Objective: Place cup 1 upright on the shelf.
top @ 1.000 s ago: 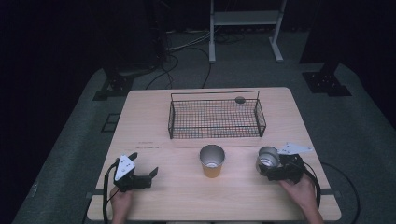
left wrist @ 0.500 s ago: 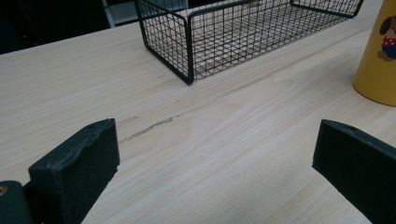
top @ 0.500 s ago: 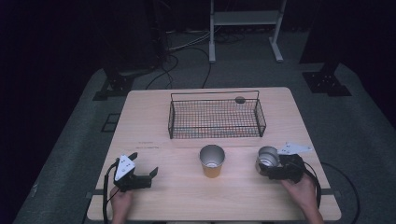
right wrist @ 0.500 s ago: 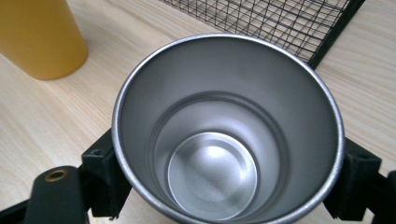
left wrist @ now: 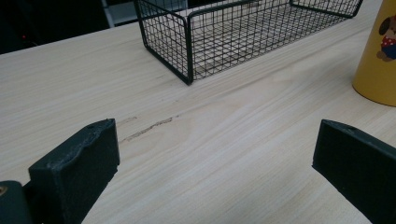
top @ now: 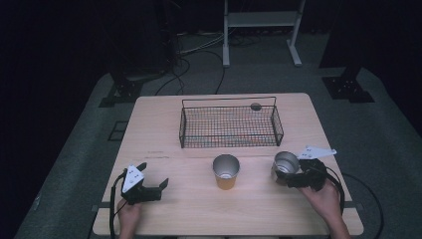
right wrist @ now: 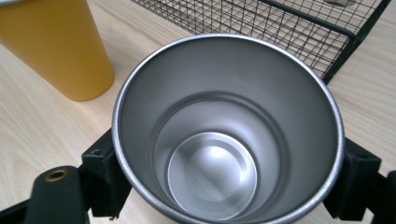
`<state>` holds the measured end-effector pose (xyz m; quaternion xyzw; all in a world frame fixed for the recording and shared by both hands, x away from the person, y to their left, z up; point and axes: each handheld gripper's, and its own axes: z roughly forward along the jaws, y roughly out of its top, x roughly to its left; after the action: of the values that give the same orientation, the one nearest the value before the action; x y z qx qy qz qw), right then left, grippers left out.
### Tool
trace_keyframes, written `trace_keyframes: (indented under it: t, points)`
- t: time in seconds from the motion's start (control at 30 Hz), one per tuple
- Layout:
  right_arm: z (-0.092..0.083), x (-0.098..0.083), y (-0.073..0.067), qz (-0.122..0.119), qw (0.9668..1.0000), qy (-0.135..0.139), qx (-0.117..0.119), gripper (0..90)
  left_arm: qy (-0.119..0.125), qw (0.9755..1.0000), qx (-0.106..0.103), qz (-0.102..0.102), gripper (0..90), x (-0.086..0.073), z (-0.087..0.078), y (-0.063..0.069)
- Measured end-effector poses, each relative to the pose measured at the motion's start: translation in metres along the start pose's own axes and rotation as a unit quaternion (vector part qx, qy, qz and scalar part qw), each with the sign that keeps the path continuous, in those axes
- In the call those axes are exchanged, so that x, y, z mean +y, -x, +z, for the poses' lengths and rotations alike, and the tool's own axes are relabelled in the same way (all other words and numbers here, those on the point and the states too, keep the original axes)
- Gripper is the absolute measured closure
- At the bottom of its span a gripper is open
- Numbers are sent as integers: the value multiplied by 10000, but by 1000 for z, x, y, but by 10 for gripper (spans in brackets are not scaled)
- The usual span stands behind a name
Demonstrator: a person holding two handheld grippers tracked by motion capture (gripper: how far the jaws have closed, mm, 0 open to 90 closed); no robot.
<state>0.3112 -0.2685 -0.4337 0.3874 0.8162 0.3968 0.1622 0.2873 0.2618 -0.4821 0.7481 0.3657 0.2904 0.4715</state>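
Right gripper view: steel cup (right wrist: 227, 126) hides jaw pads.

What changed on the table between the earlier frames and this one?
The right gripper has closed its jaws on the steel cup, gripping it from both sides; hand and cup barely shifted. The left gripper stays open and in place. The yellow cup and wire basket are where they were.
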Motion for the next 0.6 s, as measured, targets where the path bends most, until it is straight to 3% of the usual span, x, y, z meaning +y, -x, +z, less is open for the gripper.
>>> trace_keyframes:
  t: [0.6]
  points:
    - [-5,21,4,-54,9997,-48,222,177,5,10000,-5,12,0,0,0,0]
